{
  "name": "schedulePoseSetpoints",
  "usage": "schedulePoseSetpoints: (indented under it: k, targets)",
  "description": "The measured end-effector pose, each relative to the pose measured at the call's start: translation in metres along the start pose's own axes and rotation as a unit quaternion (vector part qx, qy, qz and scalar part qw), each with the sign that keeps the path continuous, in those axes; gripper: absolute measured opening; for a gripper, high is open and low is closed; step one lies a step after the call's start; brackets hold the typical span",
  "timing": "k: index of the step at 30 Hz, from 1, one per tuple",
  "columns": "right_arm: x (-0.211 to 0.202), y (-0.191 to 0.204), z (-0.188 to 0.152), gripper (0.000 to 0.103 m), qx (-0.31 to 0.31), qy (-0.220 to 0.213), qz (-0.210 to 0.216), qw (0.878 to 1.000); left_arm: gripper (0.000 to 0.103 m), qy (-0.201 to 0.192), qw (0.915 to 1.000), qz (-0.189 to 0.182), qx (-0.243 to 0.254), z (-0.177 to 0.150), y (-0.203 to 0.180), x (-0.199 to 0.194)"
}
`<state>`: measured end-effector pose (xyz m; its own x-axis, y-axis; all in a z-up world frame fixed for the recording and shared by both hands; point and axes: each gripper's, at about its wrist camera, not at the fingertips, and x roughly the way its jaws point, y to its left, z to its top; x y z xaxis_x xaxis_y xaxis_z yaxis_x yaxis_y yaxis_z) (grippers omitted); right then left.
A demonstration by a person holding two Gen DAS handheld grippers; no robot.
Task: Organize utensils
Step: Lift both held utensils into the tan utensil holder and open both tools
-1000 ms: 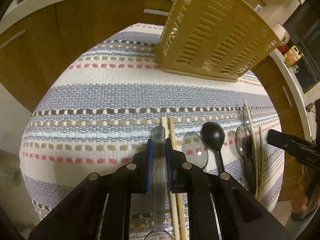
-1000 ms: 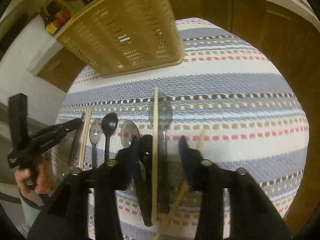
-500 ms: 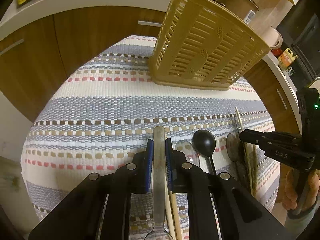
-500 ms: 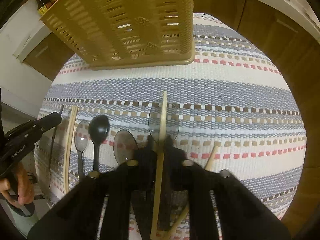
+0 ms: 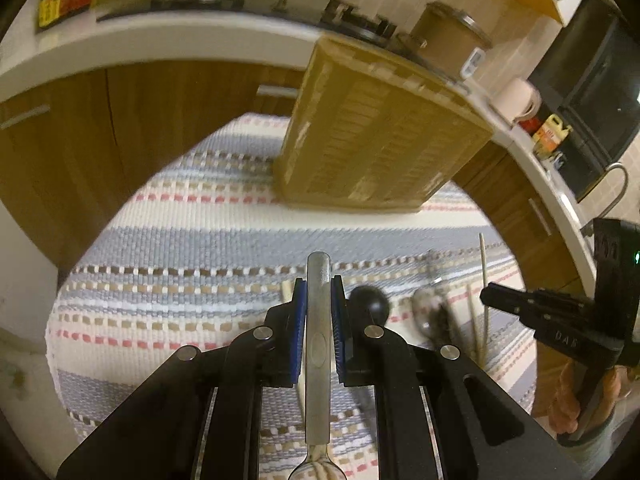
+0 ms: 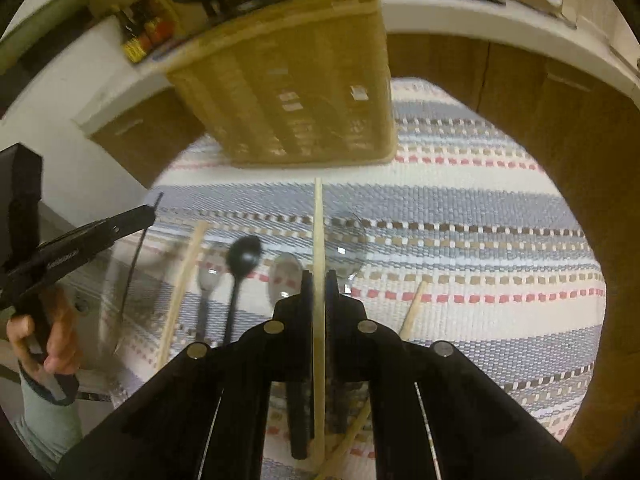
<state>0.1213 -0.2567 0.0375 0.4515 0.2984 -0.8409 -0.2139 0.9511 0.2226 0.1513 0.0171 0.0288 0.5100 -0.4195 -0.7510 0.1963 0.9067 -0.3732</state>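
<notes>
Beyond the loose spoons stands a basket.

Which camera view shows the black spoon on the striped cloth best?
The right wrist view: the black spoon shows its bowl and most of its handle there. In the left wrist view only its bowl appears; the hand-held gripper hides the handle.

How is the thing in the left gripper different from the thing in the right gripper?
The left gripper holds a metal spoon: shiny, grey, flat and wide. The right gripper holds a wooden chopstick: pale tan, dull and much thinner. The spoon ends in a bowl; the chopstick is one plain stick. Both are pinched tight and stick out forward between the fingers.
</notes>
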Motion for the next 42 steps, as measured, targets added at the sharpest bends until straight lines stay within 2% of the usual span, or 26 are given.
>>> schedulePoseSetpoints:
  k: [5,9,12,17,19,22,24,27,32,42]
  targets:
    - [-0.031,0.005,-0.005,0.005,-0.010,-0.059,0.044,0.997,0.010,-0.058,0.9980,-0.019,0.016,0.006,-0.016,-0.030]
    - [-0.048,0.010,0.004,0.005,-0.016,-0.122,0.091,0.988,0.010,-0.110,0.9929,-0.035,0.030,0.017,-0.031,-0.054]
    - [-0.067,0.014,0.016,0.005,-0.019,-0.176,0.127,0.976,0.010,-0.151,0.9869,-0.050,0.031,0.030,-0.037,-0.071]
    - [-0.095,0.022,0.053,0.005,-0.021,-0.245,0.138,0.960,0.010,-0.226,0.9711,-0.063,0.046,0.068,-0.051,-0.093]
    - [-0.106,0.022,0.067,0.005,-0.020,-0.267,0.130,0.955,0.010,-0.262,0.9617,-0.064,0.050,0.086,-0.055,-0.100]
    - [-0.119,0.019,0.091,0.005,-0.018,-0.304,0.097,0.948,0.010,-0.305,0.9489,-0.055,0.060,0.105,-0.063,-0.105]
    - [-0.123,0.014,0.105,0.005,-0.012,-0.321,0.083,0.943,0.010,-0.345,0.9353,-0.037,0.070,0.118,-0.070,-0.105]
    - [-0.125,0.003,0.128,0.005,-0.003,-0.344,0.053,0.938,0.010,-0.376,0.9232,-0.025,0.077,0.136,-0.075,-0.096]
    - [-0.118,-0.006,0.149,0.005,0.002,-0.359,0.023,0.933,0.010,-0.395,0.9154,-0.026,0.073,0.156,-0.072,-0.068]
    - [-0.079,0.004,0.171,0.005,-0.027,-0.371,-0.052,0.927,0.010,-0.389,0.9175,-0.040,0.071,0.174,-0.048,-0.020]
